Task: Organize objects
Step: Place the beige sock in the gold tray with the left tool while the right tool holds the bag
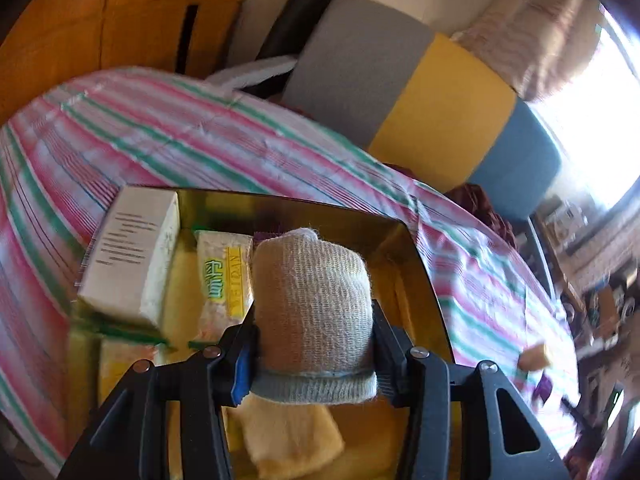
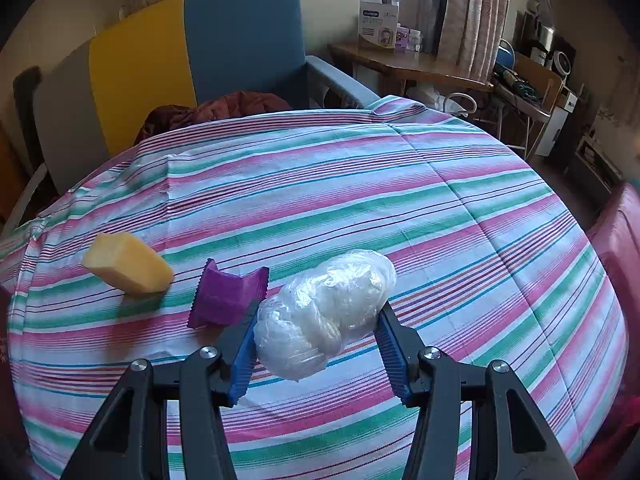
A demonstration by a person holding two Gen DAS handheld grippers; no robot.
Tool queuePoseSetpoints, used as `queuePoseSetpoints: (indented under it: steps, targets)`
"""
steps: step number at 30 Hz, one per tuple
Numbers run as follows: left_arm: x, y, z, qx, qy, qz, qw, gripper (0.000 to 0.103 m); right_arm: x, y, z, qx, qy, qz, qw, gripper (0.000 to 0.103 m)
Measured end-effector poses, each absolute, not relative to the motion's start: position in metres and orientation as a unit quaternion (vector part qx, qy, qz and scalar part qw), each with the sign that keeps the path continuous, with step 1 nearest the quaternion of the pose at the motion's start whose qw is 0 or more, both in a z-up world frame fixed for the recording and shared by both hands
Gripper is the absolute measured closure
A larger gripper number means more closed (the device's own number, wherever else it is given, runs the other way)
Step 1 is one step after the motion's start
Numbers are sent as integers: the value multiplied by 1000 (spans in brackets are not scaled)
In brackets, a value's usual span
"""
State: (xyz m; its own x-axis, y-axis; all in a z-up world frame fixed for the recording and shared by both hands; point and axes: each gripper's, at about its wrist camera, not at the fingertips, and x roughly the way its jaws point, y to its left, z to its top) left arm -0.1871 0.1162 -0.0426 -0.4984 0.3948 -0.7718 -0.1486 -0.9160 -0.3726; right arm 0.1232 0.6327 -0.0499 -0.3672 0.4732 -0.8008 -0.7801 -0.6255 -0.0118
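Observation:
My left gripper [image 1: 316, 340] is shut on a rolled grey sock [image 1: 314, 304] and holds it above a gold tin box [image 1: 420, 264]. Inside the box lie a white carton [image 1: 128, 260], a tissue packet [image 1: 224, 280] and a yellow cloth [image 1: 288, 436]. My right gripper [image 2: 318, 340] is open with its fingers on both sides of a clear plastic bag bundle [image 2: 326, 312] that lies on the striped tablecloth [image 2: 360, 184]. A purple wrapper [image 2: 226, 296] and a yellow sponge block [image 2: 128, 262] lie to the left of the bundle.
A grey, yellow and blue sofa [image 2: 180, 48] stands behind the table, with dark red cloth [image 2: 216, 110] on its seat. A wooden side table [image 2: 408, 64] with boxes stands at the back right. The sponge also shows in the left wrist view [image 1: 534, 356].

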Motion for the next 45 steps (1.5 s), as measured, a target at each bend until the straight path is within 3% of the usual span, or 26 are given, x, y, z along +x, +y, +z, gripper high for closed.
queuePoseSetpoints:
  steps: [4, 7, 11, 28, 45]
  targets:
    - [-207, 126, -62, -497, -154, 842, 145, 53, 122, 633, -52, -410, 187, 804, 389, 48]
    - [-216, 135, -81, -519, -123, 834, 143, 45, 122, 634, -53, -412, 187, 803, 388, 48]
    - [-212, 130, -92, -529, -122, 830, 130, 44, 122, 633, -53, -412, 185, 803, 389, 48]
    - [-102, 116, -11, -367, 37, 921, 125, 43, 119, 621, -40, -386, 177, 823, 376, 48]
    - [-47, 82, 3, -335, 39, 933, 126, 43, 66, 495, -9, -371, 153, 888, 225, 48]
